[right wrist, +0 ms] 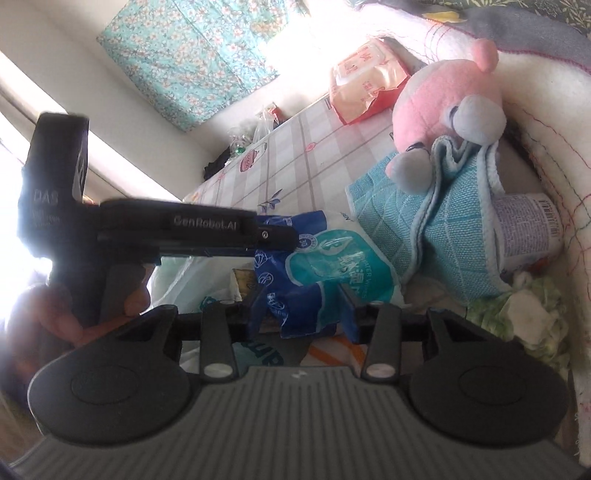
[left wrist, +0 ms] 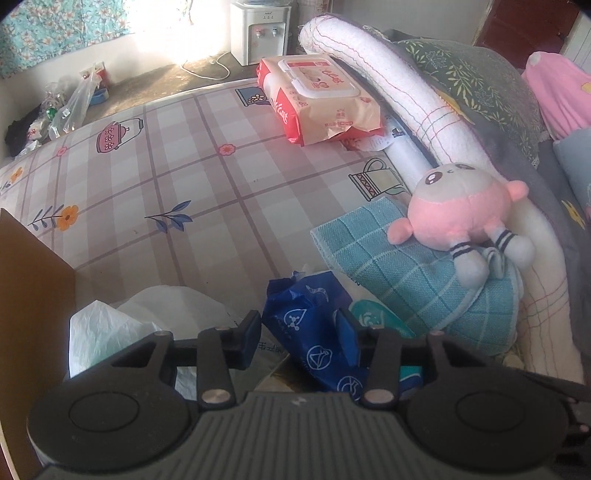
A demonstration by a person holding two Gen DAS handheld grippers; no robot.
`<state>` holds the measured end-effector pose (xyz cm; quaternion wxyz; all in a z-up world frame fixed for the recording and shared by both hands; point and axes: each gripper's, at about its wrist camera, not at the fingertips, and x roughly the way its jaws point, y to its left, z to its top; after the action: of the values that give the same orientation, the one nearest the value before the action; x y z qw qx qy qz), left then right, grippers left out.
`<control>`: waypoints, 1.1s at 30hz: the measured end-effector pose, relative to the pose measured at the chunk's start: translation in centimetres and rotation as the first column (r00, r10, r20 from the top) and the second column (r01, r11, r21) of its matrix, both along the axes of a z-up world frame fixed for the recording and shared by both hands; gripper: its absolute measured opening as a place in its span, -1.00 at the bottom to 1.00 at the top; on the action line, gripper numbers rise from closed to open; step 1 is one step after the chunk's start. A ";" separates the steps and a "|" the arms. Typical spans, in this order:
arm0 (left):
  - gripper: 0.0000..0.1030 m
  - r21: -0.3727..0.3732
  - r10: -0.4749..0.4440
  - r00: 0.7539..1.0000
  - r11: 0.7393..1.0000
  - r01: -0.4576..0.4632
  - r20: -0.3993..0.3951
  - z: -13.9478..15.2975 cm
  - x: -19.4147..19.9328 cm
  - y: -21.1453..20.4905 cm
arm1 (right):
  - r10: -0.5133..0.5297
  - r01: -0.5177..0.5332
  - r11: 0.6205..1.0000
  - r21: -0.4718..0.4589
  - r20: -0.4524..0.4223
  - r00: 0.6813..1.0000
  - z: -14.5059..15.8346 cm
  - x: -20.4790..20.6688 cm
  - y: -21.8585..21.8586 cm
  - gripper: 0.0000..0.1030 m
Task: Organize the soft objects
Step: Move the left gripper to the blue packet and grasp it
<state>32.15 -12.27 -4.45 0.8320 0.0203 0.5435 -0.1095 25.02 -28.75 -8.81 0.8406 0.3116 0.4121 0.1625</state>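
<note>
lettering first: "genrobot.ai" and "das" read on the left gripper [right wrist: 275,236] body as seen from the right wrist view; the blue wipes pack [left wrist: 314,328] carries white round icons and a teal panel with "water wipes" just legible in the right view, other print too small. the red-and-cream wipes pack [left wrist: 321,96] farther up the bed has red script i can't read. blue pack lies at the near edge of the checked bedsheet [left wrist: 166,166], touching the teal towel [left wrist: 406,280], with the pink plush toy [left wrist: 461,214] resting on that towel. left gripper [left wrist: 299,332] jaws narrow, pads pressing both sides of the pack's crumpled end; it points steeply down. right gripper [right wrist: 303,314] jaws also narrow, closed on the pack's lower edge from the other end, tilted less steeply. left view only: white water dispenser [left wrist: 258,29], rolled white blanket [left wrist: 399,96], brown cardboard flap [left wrist: 33,266], white plastic bag [left wrist: 122,325]. right view only: a white labelled cup [right wrist: 528,229] lying on its side under the towel's edge, a green-white crumpled cloth [right wrist: 524,314], and the person's hand [right wrist: 55,314] wrapped round the left gripper's handle.
</note>
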 end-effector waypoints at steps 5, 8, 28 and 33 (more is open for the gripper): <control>-0.12 -0.018 -0.002 1.000 1.000 0.002 -0.004 -0.3 0.0 0.5 | -0.111 0.112 0.993 0.027 -0.054 0.992 -0.3 1.6 -3.3 -0.19; -0.12 -0.027 -0.009 1.000 1.000 0.008 -0.004 -0.5 -0.1 0.7 | -0.095 0.103 0.993 0.055 -0.133 0.987 -1.6 3.6 -3.6 -0.21; -0.12 -0.113 -0.043 0.999 0.993 0.044 0.011 -1.3 -0.4 3.0 | -0.084 0.090 0.996 0.005 -0.305 0.949 -1.8 10.2 0.5 0.04; -0.13 -0.127 -0.052 0.999 0.991 0.053 0.009 -1.3 -0.4 3.6 | -0.120 0.118 0.993 -0.024 -0.278 0.953 -1.8 10.7 1.4 0.01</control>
<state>31.76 -8.71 -5.76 0.8298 -0.0180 0.5326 -0.1655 35.70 -27.33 -10.62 0.7836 0.3526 0.5074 0.0645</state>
